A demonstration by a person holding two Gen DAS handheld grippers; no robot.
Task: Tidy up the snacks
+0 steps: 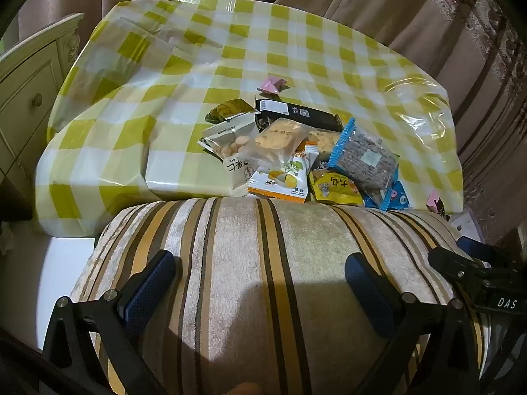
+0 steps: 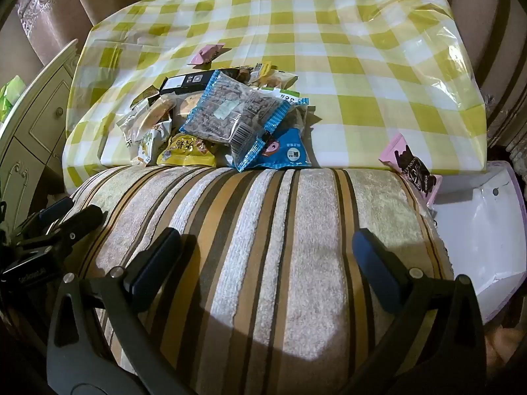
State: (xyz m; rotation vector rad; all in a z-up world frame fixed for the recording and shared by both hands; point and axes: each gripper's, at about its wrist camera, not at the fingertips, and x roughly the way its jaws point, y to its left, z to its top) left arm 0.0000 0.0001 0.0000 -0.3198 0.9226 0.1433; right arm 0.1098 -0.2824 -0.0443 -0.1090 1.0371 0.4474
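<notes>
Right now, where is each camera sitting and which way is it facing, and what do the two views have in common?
Left wrist view: on the left gripper, tilted down over the striped cushion toward the snack pile on the checked tablecloth; its own open fingers show, and the right gripper at the right edge.
Right wrist view: on the right gripper, tilted down likewise; its own open fingers show, and the left gripper at the left edge.
Shared: cushion, tablecloth, snack pile, blue-edged clear packet, pink wrapped candy.

2 pink packets (image 2: 410, 164), 1 black box (image 1: 296, 113), 1 snack pile (image 1: 296, 158).
</notes>
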